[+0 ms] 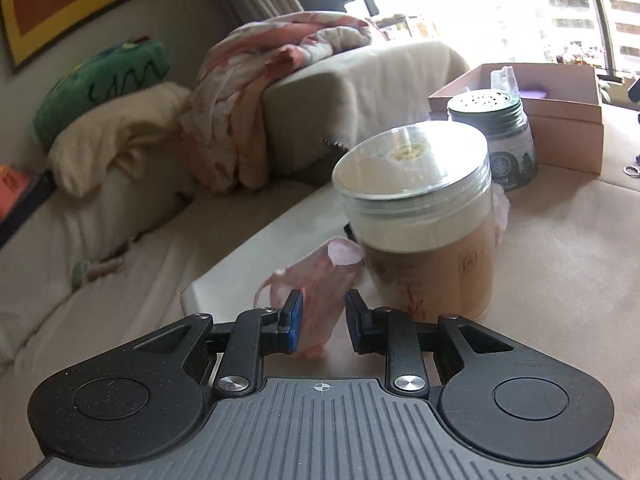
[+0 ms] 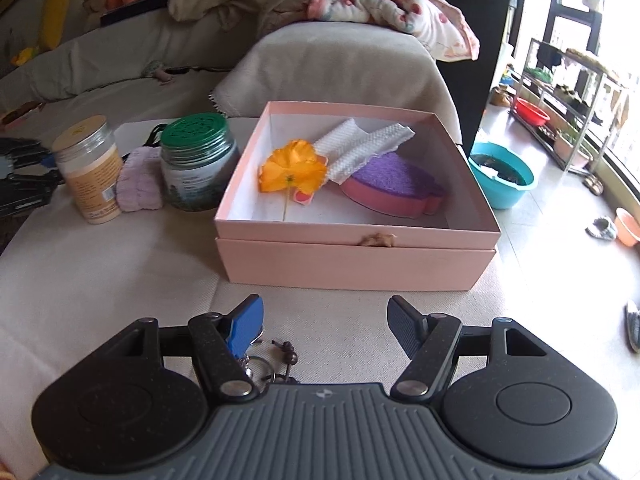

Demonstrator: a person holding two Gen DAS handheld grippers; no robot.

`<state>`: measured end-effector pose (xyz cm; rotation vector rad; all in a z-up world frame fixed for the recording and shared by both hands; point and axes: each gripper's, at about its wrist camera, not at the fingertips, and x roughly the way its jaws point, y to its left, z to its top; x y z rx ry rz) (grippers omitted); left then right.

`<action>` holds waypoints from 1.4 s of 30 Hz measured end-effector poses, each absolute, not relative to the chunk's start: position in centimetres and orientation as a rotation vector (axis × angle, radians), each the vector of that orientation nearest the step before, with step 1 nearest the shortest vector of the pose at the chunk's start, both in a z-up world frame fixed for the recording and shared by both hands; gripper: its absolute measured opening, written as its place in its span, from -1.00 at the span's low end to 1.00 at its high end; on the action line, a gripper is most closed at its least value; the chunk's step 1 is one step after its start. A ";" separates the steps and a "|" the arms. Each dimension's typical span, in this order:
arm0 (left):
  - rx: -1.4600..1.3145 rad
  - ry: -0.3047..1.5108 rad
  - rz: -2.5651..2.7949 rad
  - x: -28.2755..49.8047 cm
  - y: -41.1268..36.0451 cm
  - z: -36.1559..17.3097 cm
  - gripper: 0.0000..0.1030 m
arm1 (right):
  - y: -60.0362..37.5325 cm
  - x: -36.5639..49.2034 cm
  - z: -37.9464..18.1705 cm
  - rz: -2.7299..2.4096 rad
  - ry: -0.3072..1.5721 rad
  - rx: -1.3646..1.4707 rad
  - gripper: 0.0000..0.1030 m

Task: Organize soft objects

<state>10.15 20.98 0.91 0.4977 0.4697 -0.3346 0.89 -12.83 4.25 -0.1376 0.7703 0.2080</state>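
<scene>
A pink soft item [image 1: 316, 280] lies on the beige surface beside a tan jar [image 1: 424, 216]. My left gripper [image 1: 322, 322] is open, its fingers on either side of the item's near end. In the right wrist view a pink box [image 2: 356, 256] holds an orange fabric flower [image 2: 292, 172], a white woven strip [image 2: 360, 144] and a purple-and-pink sponge [image 2: 392, 188]. A pink fluffy cloth [image 2: 138, 184] sits between the tan jar [image 2: 90, 172] and a green-lidded jar [image 2: 196, 160]. My right gripper [image 2: 324, 326] is open and empty in front of the box.
A key ring with beads [image 2: 276, 356] lies under my right gripper. The green-lidded jar [image 1: 496, 140] and the box [image 1: 560, 120] stand behind the tan jar. A sofa with pillows and a blanket [image 1: 260, 92] is beyond. A teal basin [image 2: 502, 176] sits on the floor at right.
</scene>
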 end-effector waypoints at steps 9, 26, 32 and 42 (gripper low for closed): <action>0.365 0.553 -0.199 17.1 22.3 0.4 -0.48 | -13.0 1.2 4.0 0.210 0.784 -0.119 0.34; 0.080 0.704 -0.151 20.9 25.8 1.6 -0.56 | -13.8 1.1 0.9 0.259 0.881 -0.031 0.34; 0.094 0.686 -0.177 18.6 25.3 1.3 -0.78 | -13.3 0.3 0.7 0.265 0.857 -0.023 0.41; 0.034 0.546 -0.170 9.1 25.0 5.2 -0.79 | -11.5 -3.1 2.2 0.389 0.796 -0.093 0.42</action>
